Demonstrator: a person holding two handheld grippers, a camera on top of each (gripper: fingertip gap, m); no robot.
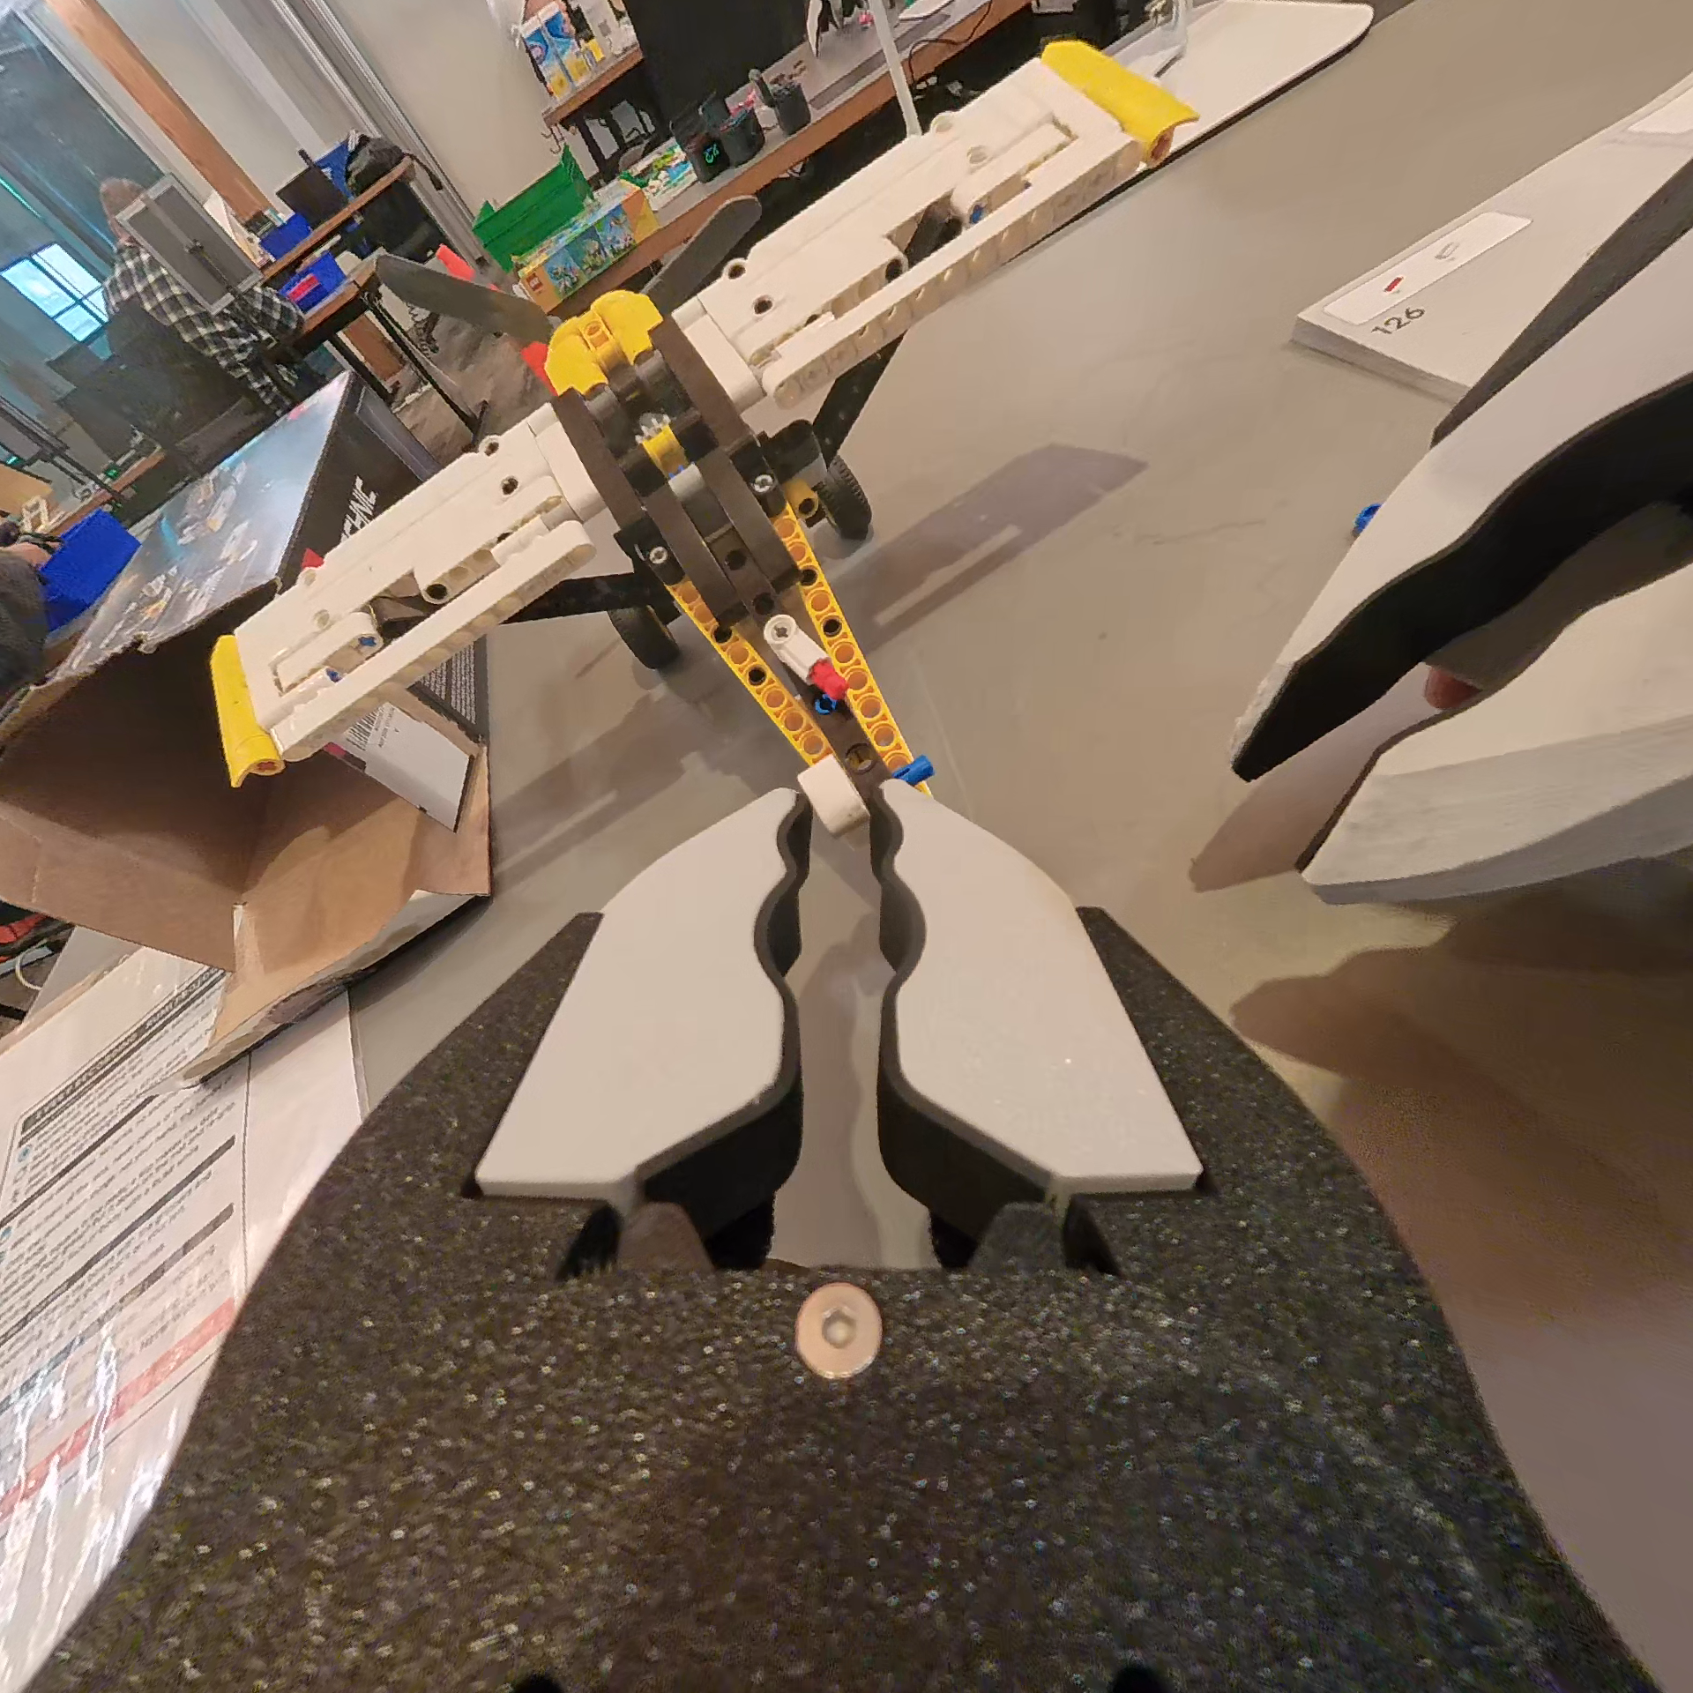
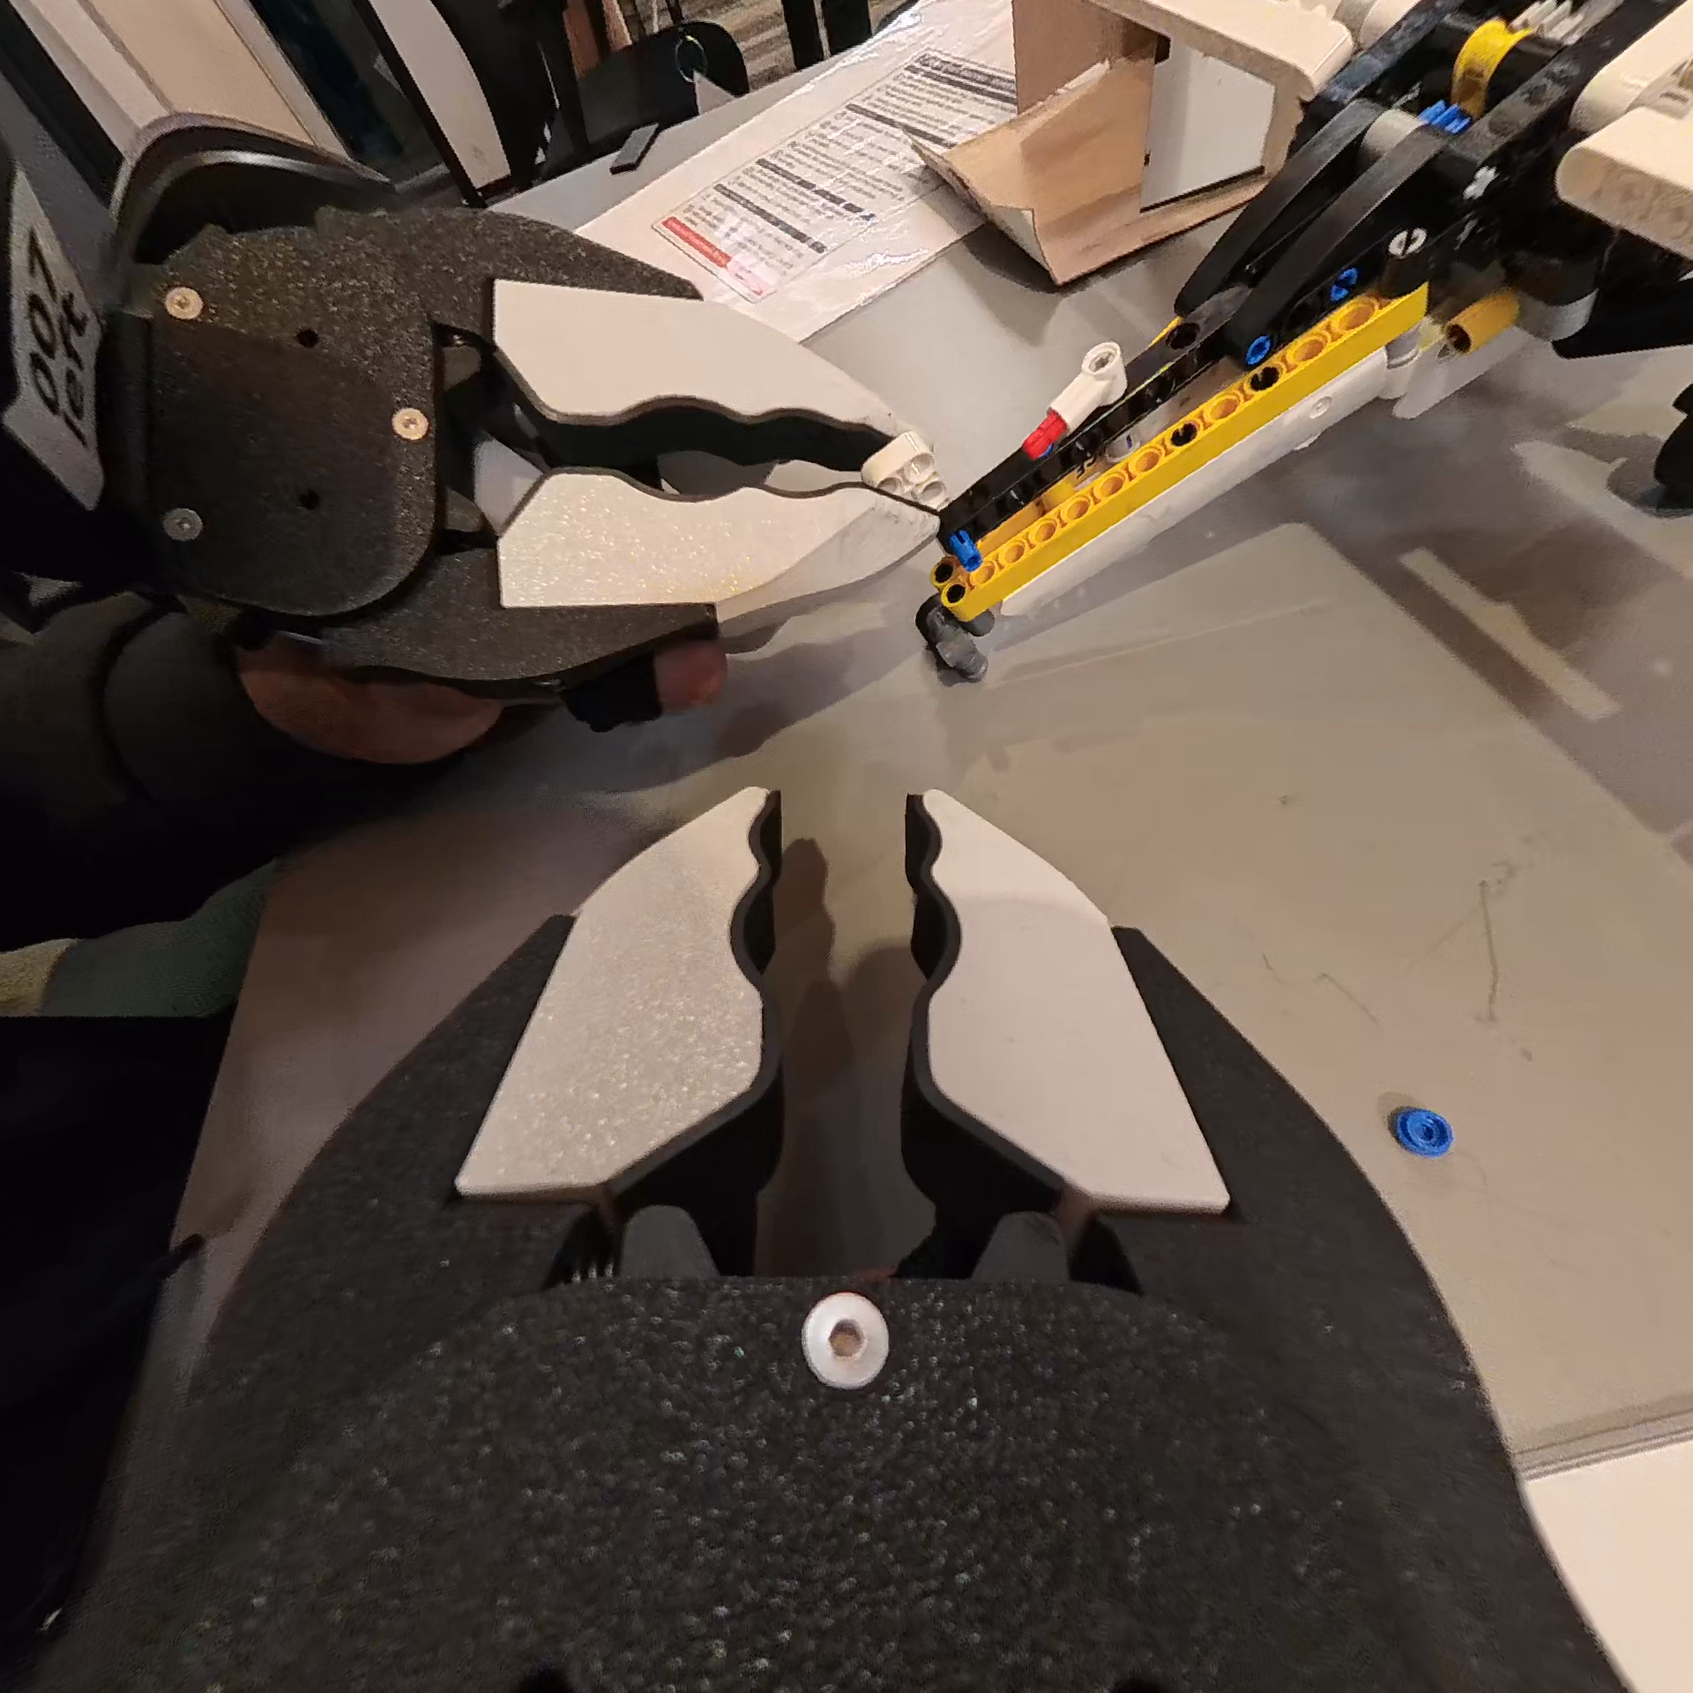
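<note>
I see the left gripper (image 1: 841,799) pinching a white piece (image 1: 835,806) at its fingertips, at the plane's (image 1: 788,586) tail. Right gripper (image 2: 843,806) part open, bare, above the table (image 2: 1237,870).

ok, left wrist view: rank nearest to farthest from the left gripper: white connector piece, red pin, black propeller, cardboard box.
1. White connector piece, pinched at the left gripper fingertips.
2. Red pin, just ahead on the yellow tail beams.
3. Cardboard box, off to the left.
4. Black propeller, at the plane's far nose.
</note>
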